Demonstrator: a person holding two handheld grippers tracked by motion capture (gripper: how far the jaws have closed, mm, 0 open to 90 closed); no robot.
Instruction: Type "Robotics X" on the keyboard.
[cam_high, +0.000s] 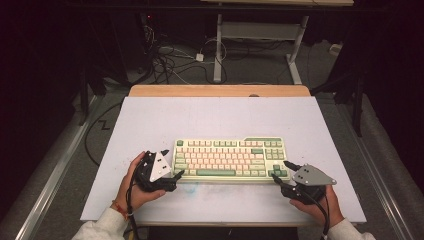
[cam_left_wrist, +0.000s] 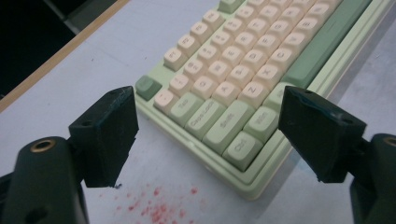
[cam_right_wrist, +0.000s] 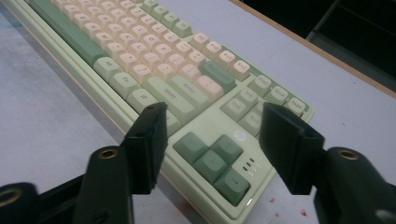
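Green-and-cream mechanical keyboard (cam_high: 231, 160) lies flat on the white table top (cam_high: 150, 120), near the person's edge, roughly centred. Long side runs left to right in the high view. Not lifted, not tilted; both ends rest on the surface.

Left gripper (cam_high: 176, 175) sits at the keyboard's near-left corner. In the left gripper view (cam_left_wrist: 208, 135) the two black jaws stand wide apart, straddling that corner: Ctrl, Shift, Caps Lock keys lie between them. Pads do not press on the case; open gap shows on both sides. So open, holding nothing.

Right gripper (cam_high: 280, 172) sits at the near-right corner. The right gripper view (cam_right_wrist: 212, 142) shows the jaws either side of the arrow-key cluster (cam_right_wrist: 212, 163), hovering over or just in front of the case edge. Gap between pads and keyboard is visible; no pinch. Open too, a bit narrower than the left pair looks.

Red speckle stains (cam_left_wrist: 159, 207) mark the table top just in front of the left corner; a few more dots by the right corner.

Progress, as a judgement: early. Both tongs are lined up on the two ends, which reads as the approach step for a two-handed grab or shift of the keyboard. Done: positioning at both corners. Left: close both pairs on the case edges, then lift or slide it. No sign yet of any grip or displacement. Where it should go cannot be told from the frames.
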